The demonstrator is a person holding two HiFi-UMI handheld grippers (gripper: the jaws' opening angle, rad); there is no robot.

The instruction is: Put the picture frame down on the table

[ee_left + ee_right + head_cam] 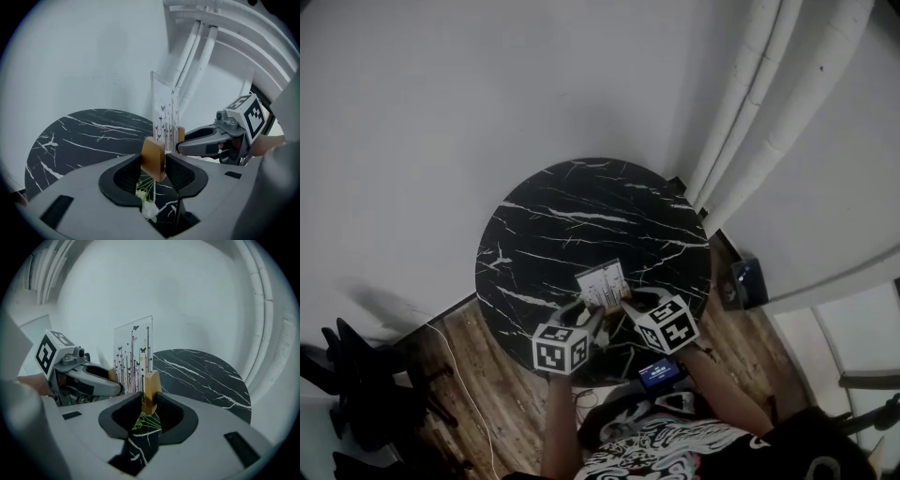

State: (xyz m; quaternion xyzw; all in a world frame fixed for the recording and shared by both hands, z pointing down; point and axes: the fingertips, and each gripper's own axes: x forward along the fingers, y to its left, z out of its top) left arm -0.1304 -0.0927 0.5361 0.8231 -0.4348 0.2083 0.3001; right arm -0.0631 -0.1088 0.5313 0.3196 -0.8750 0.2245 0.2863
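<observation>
The picture frame [603, 286] is a clear upright panel printed with thin stems and butterflies, on two small wooden foot blocks. It is held over the near part of the round black marble table [572, 216]. My left gripper [587, 319] is shut on one wooden block [153, 158]. My right gripper [630, 305] is shut on the other wooden block [151, 391]. The clear panel [165, 115] rises between both grippers, and the panel [133, 357] stands upright. I cannot tell whether the blocks touch the table top.
A white wall and white curtain folds [750, 122] stand behind the table. Wooden floor [459, 375] with a thin cable lies to the left, beside dark chair legs [356, 375]. A small dark box [746, 279] sits on the floor at right.
</observation>
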